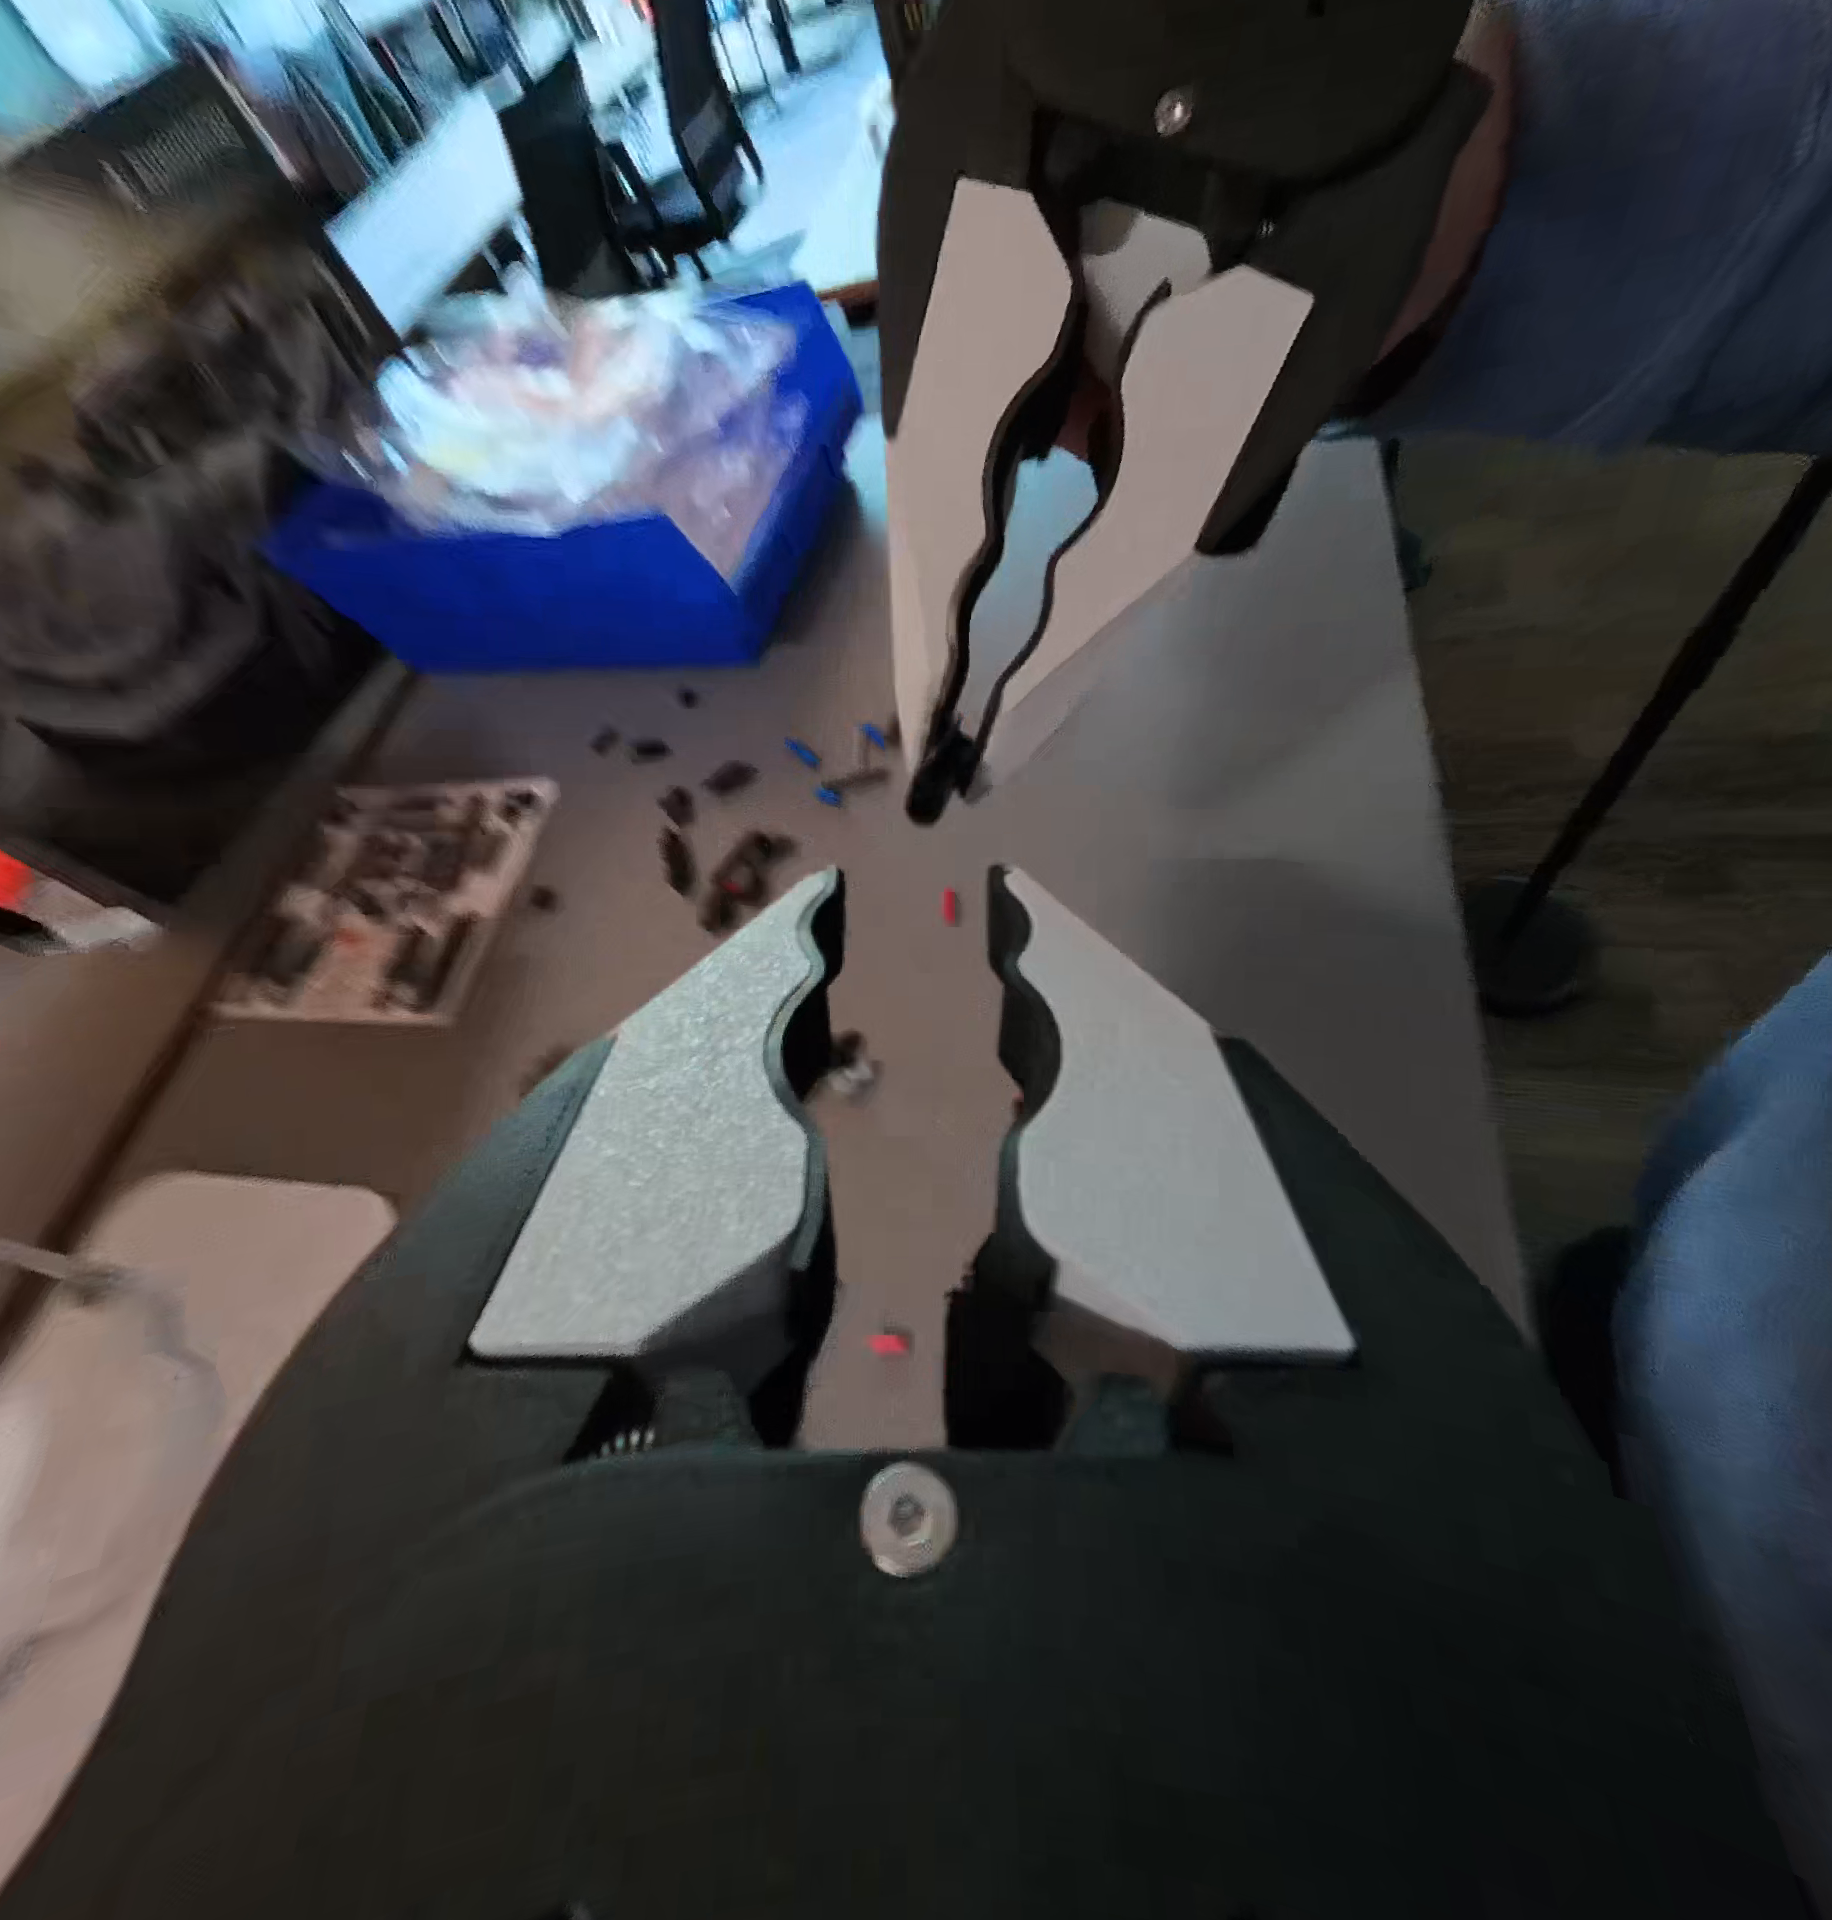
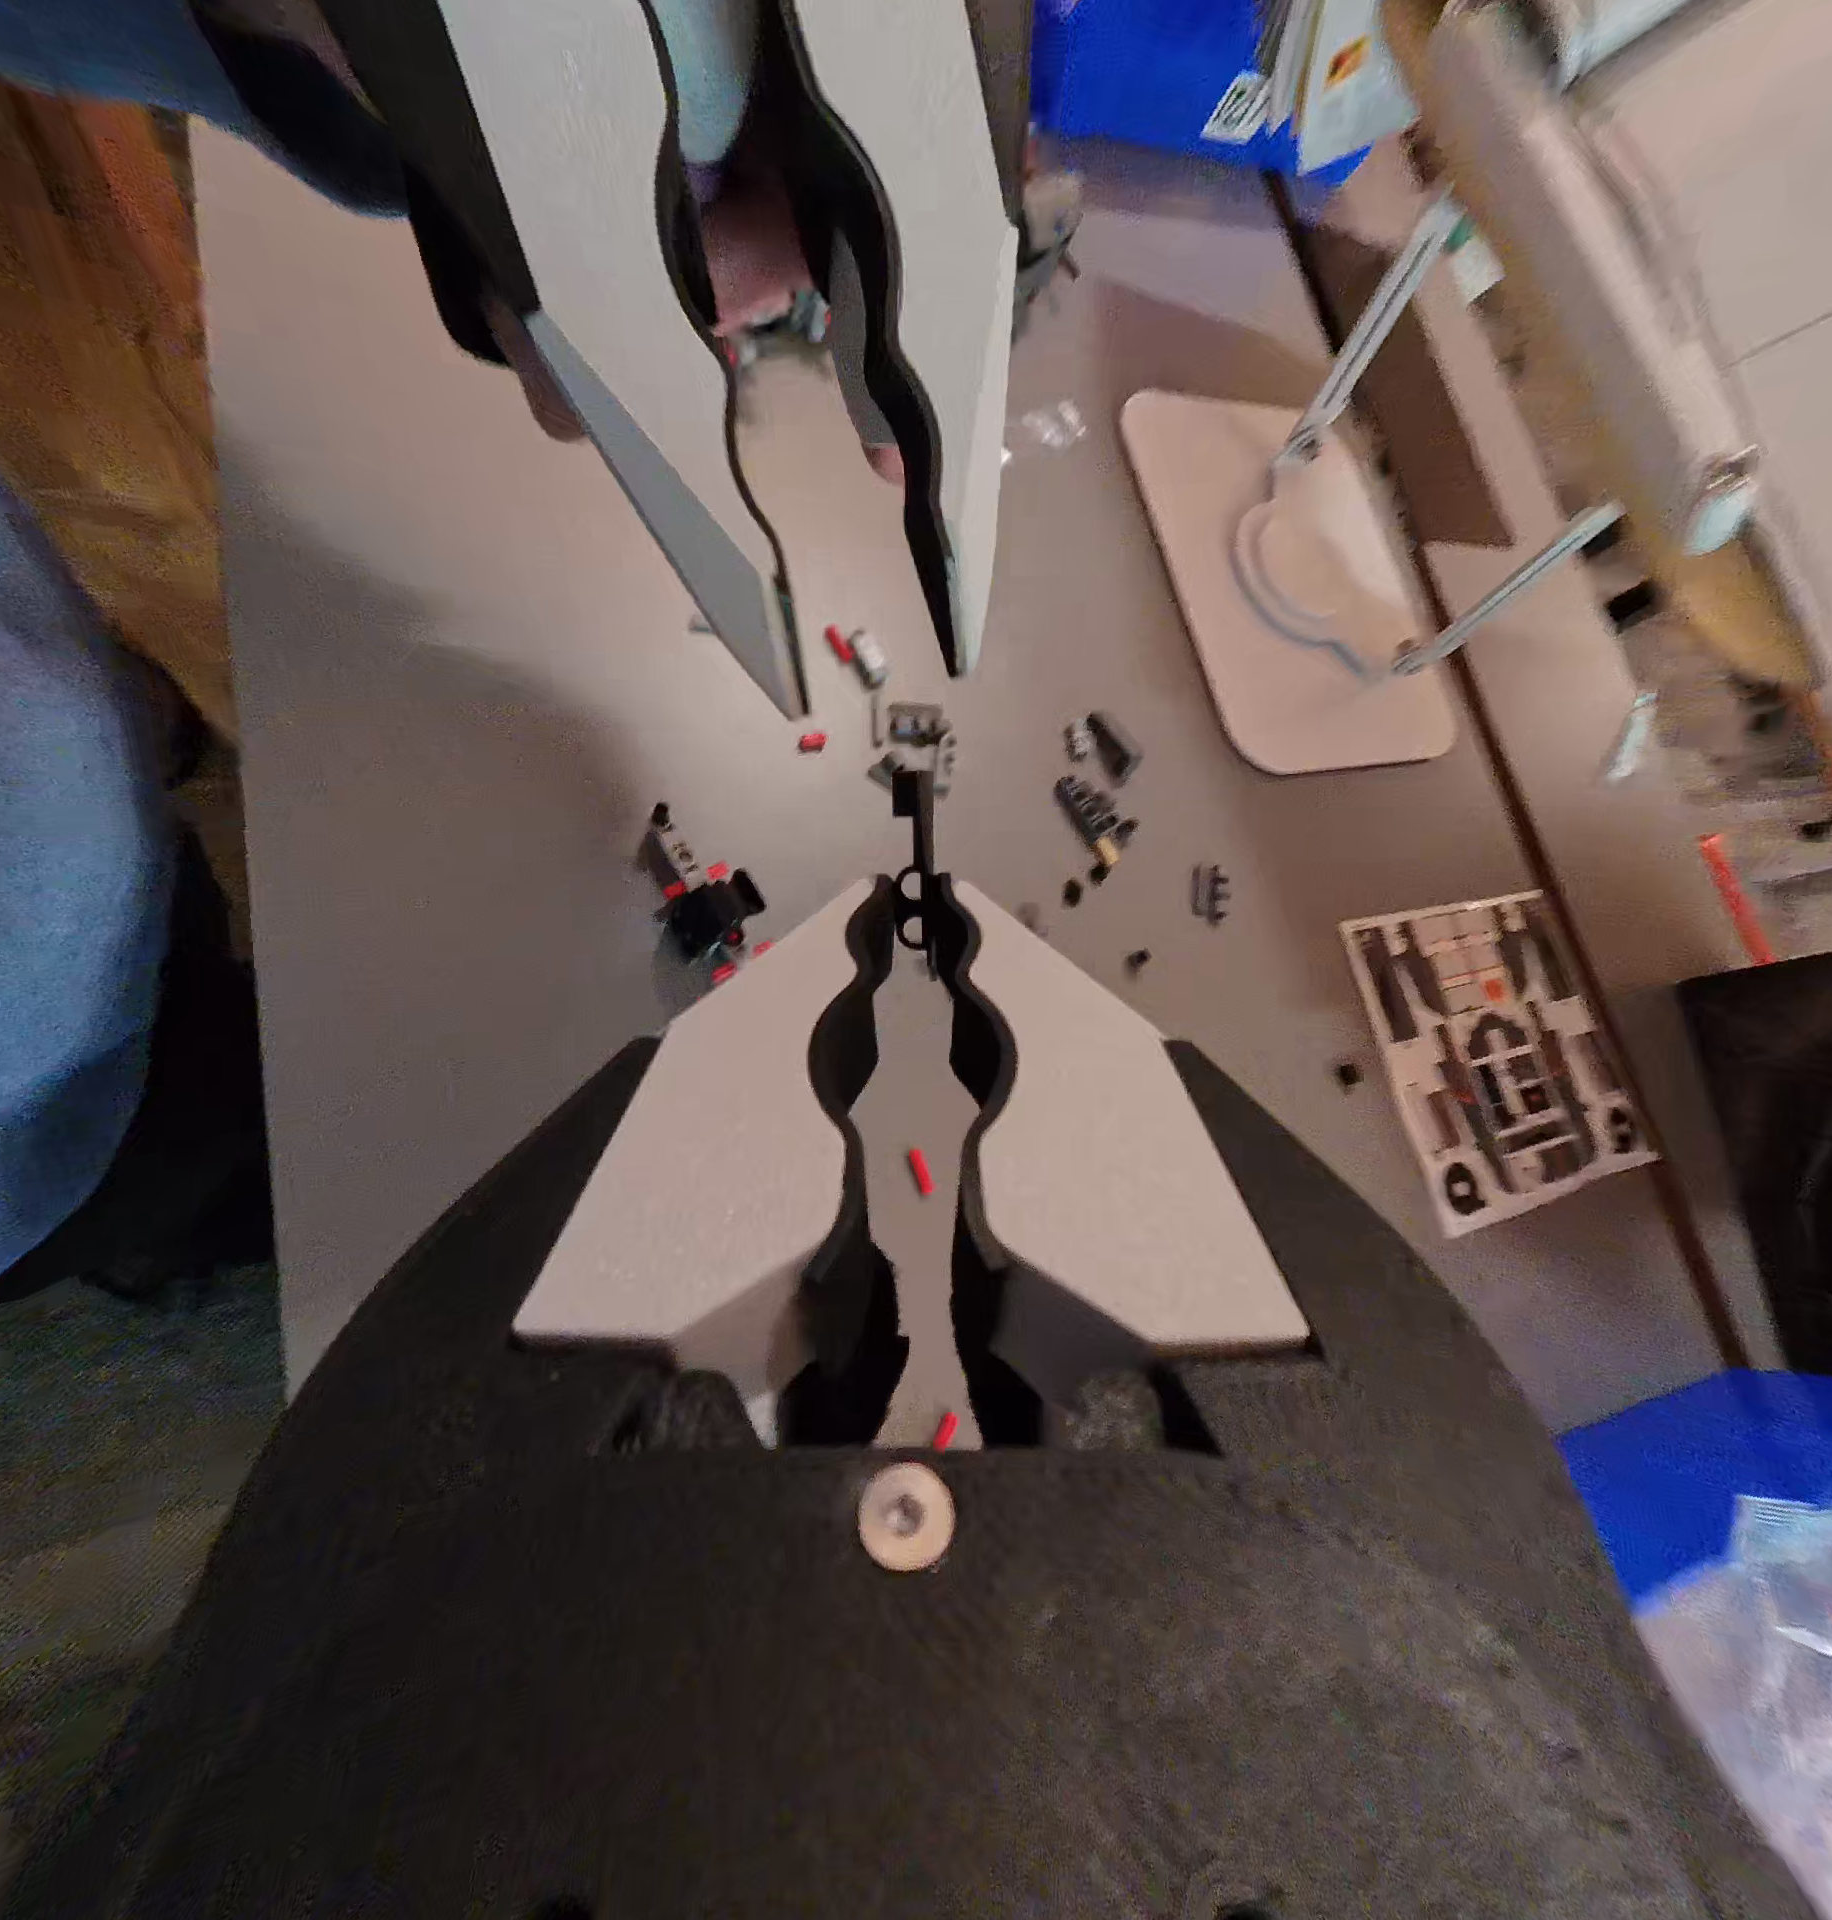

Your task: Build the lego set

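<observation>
My right gripper (image 2: 917, 899) is shut on a thin black lego beam (image 2: 914, 831) that sticks out past its tips, just above the grey table (image 2: 455, 831). It also shows in the left wrist view (image 1: 943, 774), coming down from the top with the black beam (image 1: 931, 798) at its tips. My left gripper (image 1: 917, 883) is open and empty; it faces the right one from across (image 2: 879, 686). A red pin (image 1: 950, 904) lies on the table between its tips. Loose black and red lego pieces (image 2: 1094, 805) and a small black assembly (image 2: 706, 906) lie around both grippers.
A printed sheet (image 2: 1494, 1060) lies beside the pieces. A blue bin (image 1: 579, 592) holds plastic bags. A white stand base (image 2: 1307, 592) sits on the table. More red pins (image 2: 920, 1171) lie under my right gripper. The table edge (image 1: 1411, 727) is near a person in blue.
</observation>
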`<state>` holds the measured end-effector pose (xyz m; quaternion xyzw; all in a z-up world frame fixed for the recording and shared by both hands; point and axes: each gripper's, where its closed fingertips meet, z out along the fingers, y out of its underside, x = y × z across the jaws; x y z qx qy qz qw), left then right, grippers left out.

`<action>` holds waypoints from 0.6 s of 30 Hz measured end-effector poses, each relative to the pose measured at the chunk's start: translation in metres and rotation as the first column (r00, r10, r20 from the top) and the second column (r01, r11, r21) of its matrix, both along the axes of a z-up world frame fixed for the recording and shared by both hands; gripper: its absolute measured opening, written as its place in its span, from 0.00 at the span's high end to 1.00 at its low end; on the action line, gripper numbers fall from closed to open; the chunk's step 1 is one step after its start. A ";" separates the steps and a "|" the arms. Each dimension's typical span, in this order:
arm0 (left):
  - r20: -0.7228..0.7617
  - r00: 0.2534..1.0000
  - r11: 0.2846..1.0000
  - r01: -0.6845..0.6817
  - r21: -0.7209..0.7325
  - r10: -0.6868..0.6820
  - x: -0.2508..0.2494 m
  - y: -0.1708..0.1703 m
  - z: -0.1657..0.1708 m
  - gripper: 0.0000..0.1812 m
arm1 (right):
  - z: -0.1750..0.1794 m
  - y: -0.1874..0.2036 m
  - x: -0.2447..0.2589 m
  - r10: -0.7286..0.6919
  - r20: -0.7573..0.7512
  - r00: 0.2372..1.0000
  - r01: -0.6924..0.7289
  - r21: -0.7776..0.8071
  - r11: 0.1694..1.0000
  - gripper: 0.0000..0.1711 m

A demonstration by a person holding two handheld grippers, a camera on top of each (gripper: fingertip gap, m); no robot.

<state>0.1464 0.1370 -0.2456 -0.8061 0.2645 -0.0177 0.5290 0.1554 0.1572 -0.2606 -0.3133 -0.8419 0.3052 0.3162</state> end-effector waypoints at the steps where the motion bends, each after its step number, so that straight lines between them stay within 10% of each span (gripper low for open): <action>1: 0.042 0.999 0.999 -0.007 -0.053 0.010 0.001 -0.004 -0.012 0.84 | -0.009 0.001 0.002 0.005 0.029 1.000 -0.004 -0.010 1.000 0.98; 18: 0.075 0.969 0.912 -0.193 -0.362 0.234 0.004 -0.009 -0.138 0.81 | -0.079 0.005 0.007 0.095 0.231 0.968 -0.077 -0.083 0.994 0.97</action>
